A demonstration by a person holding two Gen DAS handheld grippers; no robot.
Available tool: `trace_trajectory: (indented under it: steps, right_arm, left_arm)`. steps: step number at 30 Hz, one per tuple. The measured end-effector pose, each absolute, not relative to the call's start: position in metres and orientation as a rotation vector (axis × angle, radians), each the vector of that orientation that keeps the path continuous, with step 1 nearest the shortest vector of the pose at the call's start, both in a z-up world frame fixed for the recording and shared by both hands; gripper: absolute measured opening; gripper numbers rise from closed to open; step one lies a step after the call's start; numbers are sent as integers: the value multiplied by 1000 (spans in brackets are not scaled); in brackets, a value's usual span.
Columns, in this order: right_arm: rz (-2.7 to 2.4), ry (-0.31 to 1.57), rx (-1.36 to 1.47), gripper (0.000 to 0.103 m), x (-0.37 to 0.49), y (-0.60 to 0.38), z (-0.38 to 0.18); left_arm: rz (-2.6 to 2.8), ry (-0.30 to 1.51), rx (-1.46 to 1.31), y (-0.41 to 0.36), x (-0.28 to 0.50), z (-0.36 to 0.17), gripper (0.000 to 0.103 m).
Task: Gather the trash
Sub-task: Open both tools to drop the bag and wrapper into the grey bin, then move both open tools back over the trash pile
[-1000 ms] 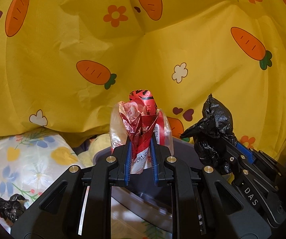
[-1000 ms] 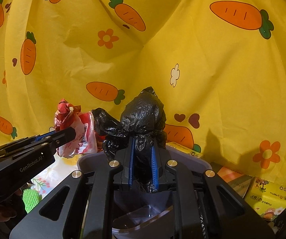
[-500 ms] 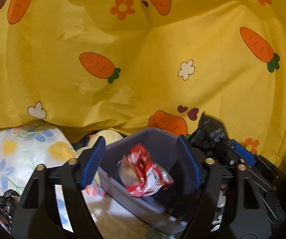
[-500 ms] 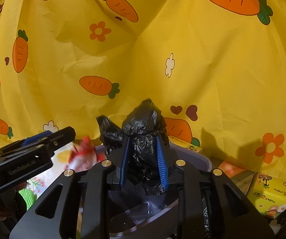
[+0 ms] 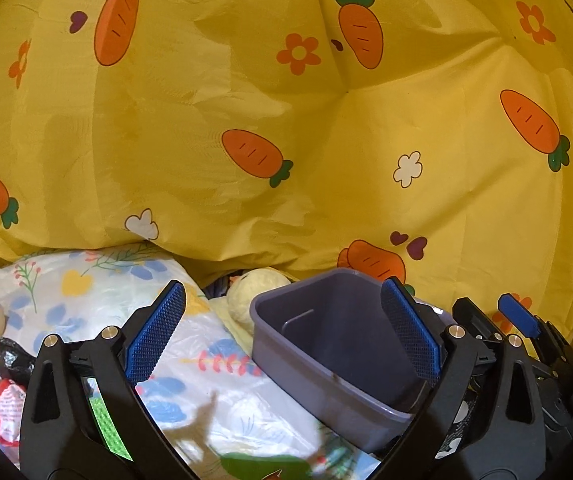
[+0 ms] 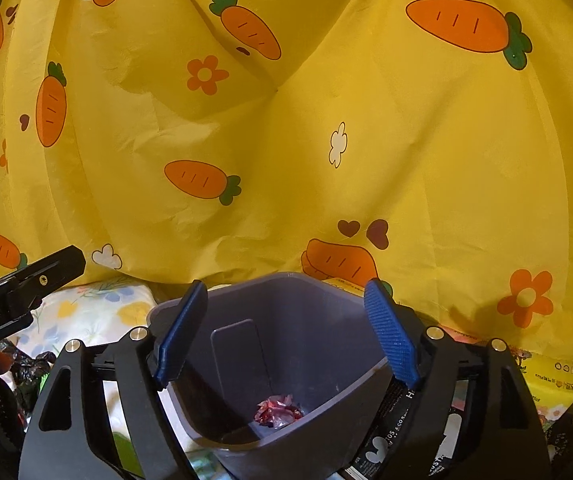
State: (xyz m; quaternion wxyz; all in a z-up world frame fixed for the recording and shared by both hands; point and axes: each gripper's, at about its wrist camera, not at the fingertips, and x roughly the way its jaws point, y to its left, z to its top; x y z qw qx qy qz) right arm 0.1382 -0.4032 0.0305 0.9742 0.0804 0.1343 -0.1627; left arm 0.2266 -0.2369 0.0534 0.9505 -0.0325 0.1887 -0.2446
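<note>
Both grippers opening, nothing between jaws.
Smooth grey plastic bin point(image 6: 326, 320), lower centre, holds crinkled red foil wrapper point(image 6: 278, 410); left gripper point(image 5: 286, 336), right gripper point(image 6: 286, 332) released.

Warm dim light, fisheye bending, dark corners

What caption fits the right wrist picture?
Right hand-held gripper opening, empty, above the grey bin holding a crumpled red wrapper.

A white sheet with a flower print point(image 5: 98, 300) covers the supporting surface; what lies under it cannot be told. On it a grey-purple bin point(image 5: 326, 384) stands at about 5 o'clock in the left wrist view, with a pale yellow plush lump point(image 5: 254, 288) just beside it at its 10 o'clock. Crumpled black plastic point(image 5: 10, 360) and a red-and-white wrapper point(image 5: 6, 408) lie at 8 o'clock.
</note>
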Motion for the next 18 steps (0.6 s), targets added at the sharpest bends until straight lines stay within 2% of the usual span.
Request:
trace_trajectory:
  steps: [10,18]
  right_arm:
    - [-351,252,153,81,114,-381,35]
    - [-261,223,144,85,79,-340,35]
  left_arm:
    - [-437,362,-58,-199,190,54,97]
    - [-354,357,-40,-139,138,38,96]
